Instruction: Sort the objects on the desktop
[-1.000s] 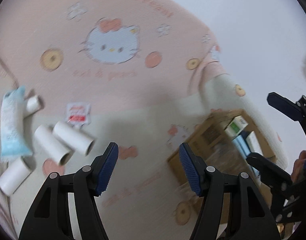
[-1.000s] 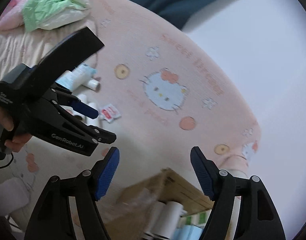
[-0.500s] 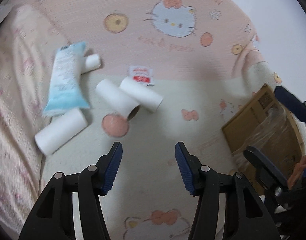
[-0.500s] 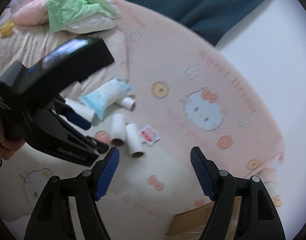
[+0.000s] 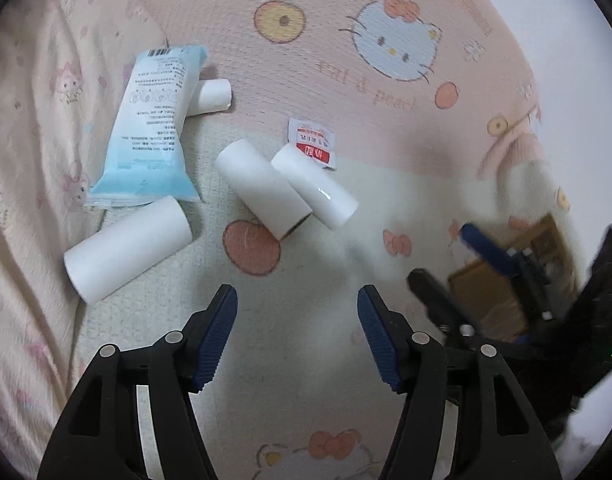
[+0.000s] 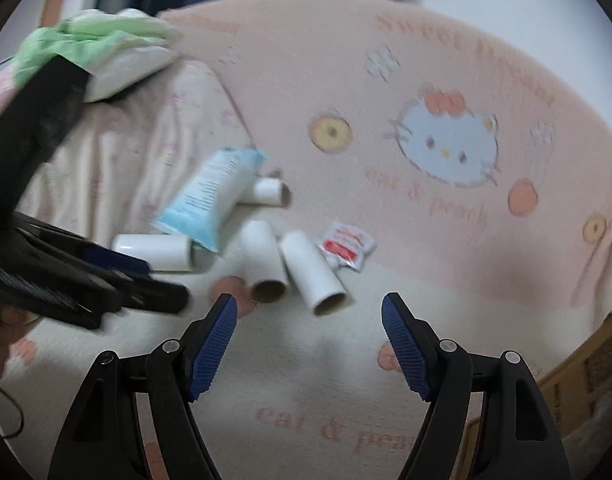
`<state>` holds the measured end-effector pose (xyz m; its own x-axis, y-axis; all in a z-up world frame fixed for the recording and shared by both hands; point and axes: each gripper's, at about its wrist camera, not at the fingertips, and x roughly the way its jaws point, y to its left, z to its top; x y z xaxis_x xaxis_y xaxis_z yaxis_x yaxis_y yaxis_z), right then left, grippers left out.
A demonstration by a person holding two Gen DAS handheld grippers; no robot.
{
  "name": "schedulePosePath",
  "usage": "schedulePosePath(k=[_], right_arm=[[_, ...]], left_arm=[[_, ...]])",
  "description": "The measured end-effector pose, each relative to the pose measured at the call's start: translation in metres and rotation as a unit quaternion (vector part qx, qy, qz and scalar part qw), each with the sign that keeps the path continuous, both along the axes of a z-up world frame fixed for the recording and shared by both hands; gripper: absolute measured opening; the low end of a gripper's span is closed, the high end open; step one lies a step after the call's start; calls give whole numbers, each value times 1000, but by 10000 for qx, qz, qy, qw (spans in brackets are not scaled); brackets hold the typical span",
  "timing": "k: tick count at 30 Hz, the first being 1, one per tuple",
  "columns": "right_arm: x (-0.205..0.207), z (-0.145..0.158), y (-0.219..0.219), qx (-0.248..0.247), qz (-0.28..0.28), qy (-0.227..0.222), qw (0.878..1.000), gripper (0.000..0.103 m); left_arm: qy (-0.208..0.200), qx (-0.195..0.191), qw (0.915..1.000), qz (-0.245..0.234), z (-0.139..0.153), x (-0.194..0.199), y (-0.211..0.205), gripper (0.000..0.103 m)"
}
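White rolls: centre pair (image 5: 262, 188) (image 5: 314, 186) parallel, long axes diagonal, open ends toward grippers
Blue pouch (image 5: 154, 128): lengthwise, tilted
Left gripper (image 5: 297, 332): jaws opening, nothing between
Right gripper (image 6: 309, 344): spread wide, empty

The blue pouch (image 5: 152, 128) covers part of the small roll (image 5: 212, 96); the cardboard box (image 6: 586, 376) is cut off and blurred.
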<state>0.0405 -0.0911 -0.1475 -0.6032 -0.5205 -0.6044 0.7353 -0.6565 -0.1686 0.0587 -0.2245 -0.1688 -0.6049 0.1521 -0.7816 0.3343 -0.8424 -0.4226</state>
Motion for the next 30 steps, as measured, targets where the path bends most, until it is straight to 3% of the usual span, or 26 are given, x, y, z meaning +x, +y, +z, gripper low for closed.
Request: schedulePosePath(k=[5,12,16,19,23,30], right_arm=[[-33,-19,-1,153,-256,-466,9985,73],[-63,-26,-4,49,-431,-1007,9940,73],[-83,-28,-6,103,-659,-1141,9912,73],[-102,-32,-1,-64,-865,-1479,9852,73],[-118,-42,9,-39,-1152,-1791,9771,73],[-118,-56,15,88,-1106,-2103,9713,73]], left_arm=[[28,-75,10000,-12,2,-22,-7,67],[-21,-279,9982,-533,7,-74,-13,67],[-73,-300,9974,-651,8,-108,-20,67],[-89,-225,9965,-800,6,-130,-26,67],[-344,-239,9954,-859,-4,-153,-32,67],[-748,-494,9903,-1061,-26,-185,-30,65]])
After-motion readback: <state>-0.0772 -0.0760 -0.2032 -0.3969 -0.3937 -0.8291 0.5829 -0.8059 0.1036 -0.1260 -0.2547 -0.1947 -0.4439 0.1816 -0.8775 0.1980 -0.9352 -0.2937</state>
